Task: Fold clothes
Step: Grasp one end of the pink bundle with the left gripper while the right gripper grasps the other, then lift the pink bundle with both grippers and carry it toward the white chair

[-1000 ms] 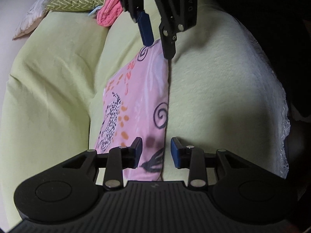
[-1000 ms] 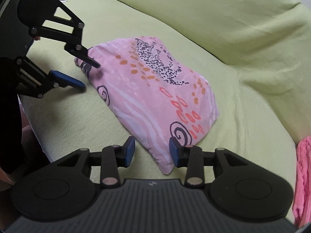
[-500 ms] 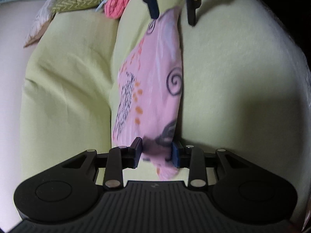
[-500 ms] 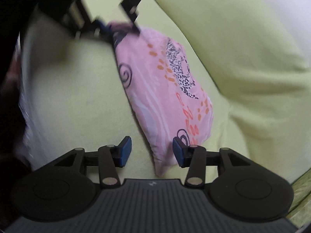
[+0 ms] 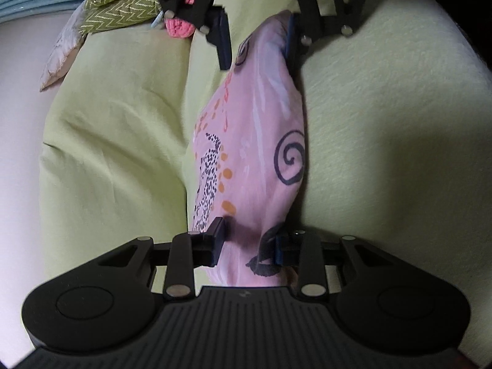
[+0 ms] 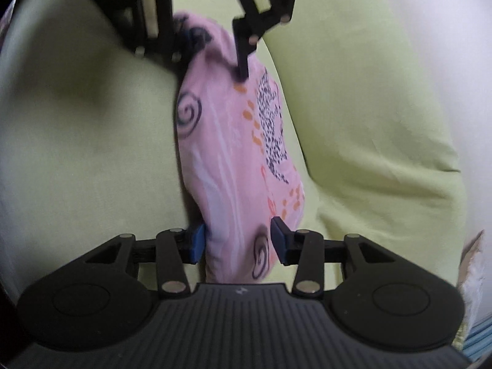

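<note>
A folded pink garment (image 5: 255, 141) with black spirals, orange spots and a speckled patch lies on a yellow-green sofa seat; it also shows in the right wrist view (image 6: 236, 160). My left gripper (image 5: 249, 243) is open, with one end of the garment between its fingers. My right gripper (image 6: 236, 240) is open, its fingers on either side of the opposite end. Each gripper shows at the top of the other's view, astride the garment.
The sofa's back cushion (image 5: 117, 141) rises beside the garment. A bright pink knitted item (image 5: 178, 27) and a green zigzag-patterned cushion (image 5: 123, 6) lie at the far end. A white lacy cover edge (image 6: 473, 279) hangs at the right.
Both grippers have moved in onto the two ends of the garment, so that cloth now sits between each pair of fingers. The garment has bunched up narrower.
</note>
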A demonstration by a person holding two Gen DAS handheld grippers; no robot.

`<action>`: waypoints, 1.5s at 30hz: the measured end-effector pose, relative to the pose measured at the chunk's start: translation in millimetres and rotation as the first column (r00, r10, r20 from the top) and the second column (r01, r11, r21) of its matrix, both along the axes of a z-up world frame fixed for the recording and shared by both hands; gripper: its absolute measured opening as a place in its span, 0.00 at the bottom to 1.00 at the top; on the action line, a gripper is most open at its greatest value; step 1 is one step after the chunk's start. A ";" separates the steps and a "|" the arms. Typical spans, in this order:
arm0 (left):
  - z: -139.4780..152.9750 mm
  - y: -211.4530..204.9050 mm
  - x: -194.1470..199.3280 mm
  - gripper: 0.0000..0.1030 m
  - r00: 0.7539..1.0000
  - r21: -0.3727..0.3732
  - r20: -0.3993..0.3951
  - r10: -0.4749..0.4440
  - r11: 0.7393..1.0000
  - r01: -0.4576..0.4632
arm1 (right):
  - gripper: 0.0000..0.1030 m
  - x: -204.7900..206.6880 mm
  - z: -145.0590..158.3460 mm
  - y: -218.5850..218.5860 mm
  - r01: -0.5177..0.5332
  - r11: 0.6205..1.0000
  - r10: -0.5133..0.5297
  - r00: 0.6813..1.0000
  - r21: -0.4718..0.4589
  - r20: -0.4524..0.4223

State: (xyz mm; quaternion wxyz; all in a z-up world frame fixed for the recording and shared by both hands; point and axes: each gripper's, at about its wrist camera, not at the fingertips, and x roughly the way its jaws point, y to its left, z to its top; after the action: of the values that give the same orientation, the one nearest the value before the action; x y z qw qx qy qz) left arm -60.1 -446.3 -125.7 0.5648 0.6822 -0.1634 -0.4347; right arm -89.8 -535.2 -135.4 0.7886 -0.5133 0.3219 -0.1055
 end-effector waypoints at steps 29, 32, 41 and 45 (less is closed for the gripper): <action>37.2 10.6 -18.5 0.10 0.999 0.050 -0.039 0.016 0.999 -0.014 | 0.11 -25.6 38.8 24.1 0.055 0.998 -0.054 0.998 -0.016 0.031; 39.5 16.2 -25.6 0.10 0.999 0.056 -0.043 0.011 0.998 -0.009 | 0.11 -34.4 42.8 32.7 0.056 0.998 -0.056 0.998 -0.024 0.030; 50.4 26.4 -48.6 0.10 1.000 0.055 -0.009 -0.014 0.998 0.014 | 0.11 -67.1 53.3 52.3 0.076 0.997 -0.074 0.996 -0.035 0.053; 49.7 32.8 -54.7 0.10 1.000 0.057 0.001 -0.010 0.998 0.010 | 0.11 -75.0 51.2 61.4 0.073 0.997 -0.071 0.996 -0.040 0.055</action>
State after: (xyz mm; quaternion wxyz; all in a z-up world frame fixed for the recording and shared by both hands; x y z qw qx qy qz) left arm -114.8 -413.5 -76.0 0.5430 0.6974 -0.1545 -0.4416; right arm -164.8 -473.8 -84.1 0.7816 -0.5148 0.3166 -0.1544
